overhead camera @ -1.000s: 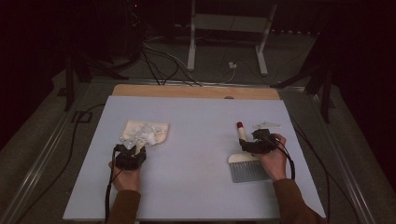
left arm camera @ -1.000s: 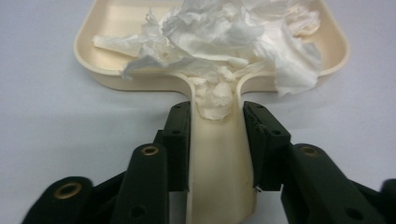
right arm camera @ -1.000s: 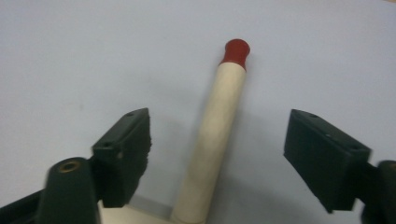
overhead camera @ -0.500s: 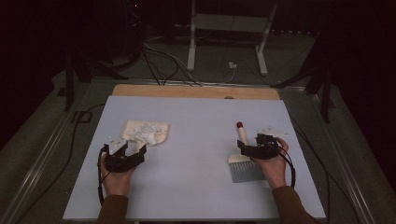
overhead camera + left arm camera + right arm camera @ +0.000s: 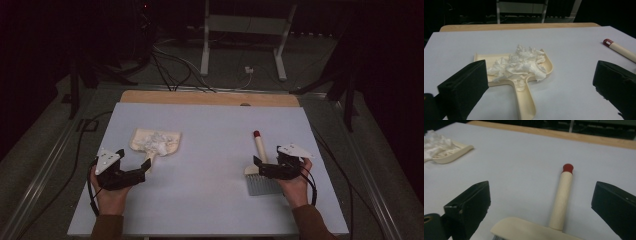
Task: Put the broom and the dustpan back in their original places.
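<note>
Since the earlier frames both hands have pulled back toward the near edge of the table [image 5: 210, 120]. The left gripper [image 5: 131, 176], which was up at the dustpan [image 5: 152, 142] w/ its jaws around the handle, now sits just short of the handle's end, off to the near-left. The right gripper [image 5: 264, 169] slid back a bit too, and its jaws have let go of the brush [image 5: 260, 167].

Left gripper's jaws have just been opening and now stand spread wide. Nothing is between them. In the left gripper view the dustpan [image 5: 524, 82] lies flat ahead, handle pointing back at the camera, w/ a wad of crumpled tissue [image 5: 520, 63] heaped in the pan. The brush handle's red tip [image 5: 607, 42] shows at far right, well apart from the pan.

Right gripper's jaws have also been opening and are spread, w/ no grip on anything. In the right gripper view the brush [image 5: 560, 200] lies flat on the table; the cream handle runs away from the camera between the two jaws w/o touching either, red cap at the far end, brush head nearest. The dustpan [image 5: 451, 152] is at far upper left.

In the high view, dustpan sits left of centre, brush right of centre, bristles toward the person.
</note>
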### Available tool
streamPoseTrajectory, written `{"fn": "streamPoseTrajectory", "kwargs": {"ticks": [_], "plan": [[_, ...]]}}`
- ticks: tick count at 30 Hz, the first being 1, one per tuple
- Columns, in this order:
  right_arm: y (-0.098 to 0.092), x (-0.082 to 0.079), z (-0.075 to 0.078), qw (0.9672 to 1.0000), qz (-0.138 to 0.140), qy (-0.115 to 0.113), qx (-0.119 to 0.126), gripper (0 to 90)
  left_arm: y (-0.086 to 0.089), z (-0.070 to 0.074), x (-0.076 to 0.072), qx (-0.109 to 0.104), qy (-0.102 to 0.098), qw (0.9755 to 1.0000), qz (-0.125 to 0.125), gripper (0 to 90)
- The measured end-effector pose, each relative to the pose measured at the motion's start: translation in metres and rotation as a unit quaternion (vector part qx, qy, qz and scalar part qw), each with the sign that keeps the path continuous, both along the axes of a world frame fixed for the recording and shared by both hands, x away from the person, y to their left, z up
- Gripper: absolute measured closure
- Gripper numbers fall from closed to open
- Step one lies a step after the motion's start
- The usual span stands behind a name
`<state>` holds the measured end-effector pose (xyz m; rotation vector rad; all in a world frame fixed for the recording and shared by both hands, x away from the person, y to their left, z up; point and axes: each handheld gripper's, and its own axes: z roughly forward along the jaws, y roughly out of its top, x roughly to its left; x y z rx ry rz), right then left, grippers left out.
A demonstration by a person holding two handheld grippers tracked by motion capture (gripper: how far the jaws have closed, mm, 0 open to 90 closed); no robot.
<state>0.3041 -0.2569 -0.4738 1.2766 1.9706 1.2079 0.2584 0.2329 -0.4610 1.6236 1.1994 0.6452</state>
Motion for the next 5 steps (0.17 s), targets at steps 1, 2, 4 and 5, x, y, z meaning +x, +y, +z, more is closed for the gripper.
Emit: {"fn": "streamPoseTrajectory", "kwargs": {"ticks": [1,2,4,5], "plan": [[-0.0012,-0.0021,0.0008,1.0,0.0,-0.004,0.002,1.3,0.0007,0.0012,-0.0018,0.0,-0.002,1.0,-0.002,0.4],[-0.0027,-0.004,0.0017,1.0,0.0,-0.008,0.005,0.7,0.0012,0.0023,-0.0036,0.0,-0.003,1.0,-0.002,0.4],[-0.0054,-0.0074,0.0032,0.9998,-0.001,-0.019,0.012,0.3,0.0025,0.0043,-0.0069,-0.003,-0.007,1.0,-0.004,0.4],[-0.0068,-0.0089,0.0037,0.9996,-0.002,-0.025,0.012,0.3,0.0028,0.0053,-0.0081,-0.004,-0.009,0.9999,-0.004,0.4]]}}
